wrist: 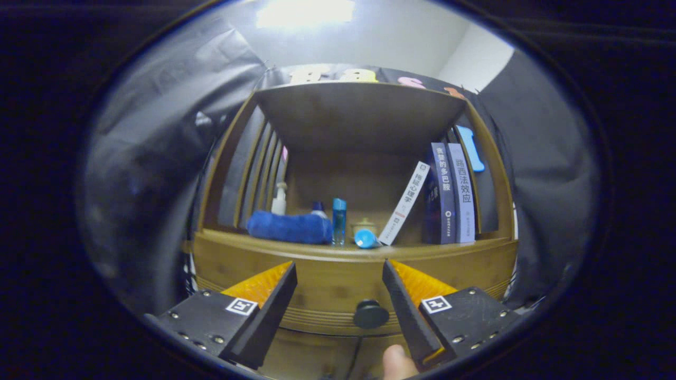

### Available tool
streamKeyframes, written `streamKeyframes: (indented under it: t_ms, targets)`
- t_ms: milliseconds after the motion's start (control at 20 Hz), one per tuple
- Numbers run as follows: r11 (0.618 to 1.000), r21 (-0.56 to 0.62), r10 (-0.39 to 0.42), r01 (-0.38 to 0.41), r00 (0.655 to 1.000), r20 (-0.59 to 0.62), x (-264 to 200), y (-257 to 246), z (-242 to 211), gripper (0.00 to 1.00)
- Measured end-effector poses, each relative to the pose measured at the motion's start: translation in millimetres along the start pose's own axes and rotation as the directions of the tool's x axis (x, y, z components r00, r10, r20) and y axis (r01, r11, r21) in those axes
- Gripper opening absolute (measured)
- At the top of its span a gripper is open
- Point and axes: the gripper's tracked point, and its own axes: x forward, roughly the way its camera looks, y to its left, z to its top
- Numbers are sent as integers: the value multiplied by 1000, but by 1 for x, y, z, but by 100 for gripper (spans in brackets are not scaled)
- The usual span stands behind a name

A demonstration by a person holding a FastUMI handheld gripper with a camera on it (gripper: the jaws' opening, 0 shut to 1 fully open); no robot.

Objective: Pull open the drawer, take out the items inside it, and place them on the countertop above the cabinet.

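Nearest us, a fingertip (397, 363) pokes in at 6 o'clock, mostly cut off. Our hand-held gripper (339, 270) stands wide, holding nothing. Between its fingers, nearer the right one, we see the round dark knob (371, 314) of the wooden drawer (327, 295), which looks shut; its contents are hidden. Above lies the bench (296, 248), carrying a blue cloth roll (289, 227), small bottles (339, 220) hard to make out, and, toward 2 o'clock, books (449, 195), one leaning.
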Motion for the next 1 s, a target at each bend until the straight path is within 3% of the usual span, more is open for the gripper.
streamKeyframes:
  t_ms: [100, 300, 550, 750, 1000]
  targets:
    - [999, 35, -10, 10, 1000, 1, -13, 2, 32, 97]
    - [997, -57, -47, 48, 999, 26, -41, 1, 102, 97]
    - [972, -233, -77, 22, 970, -231, -78, 5, 134, 97]
    - [975, -218, -72, 35, 984, -163, -105, 14, 205, 97]
    - [988, -140, -86, 63, 983, -165, -146, 12, 254, 97]
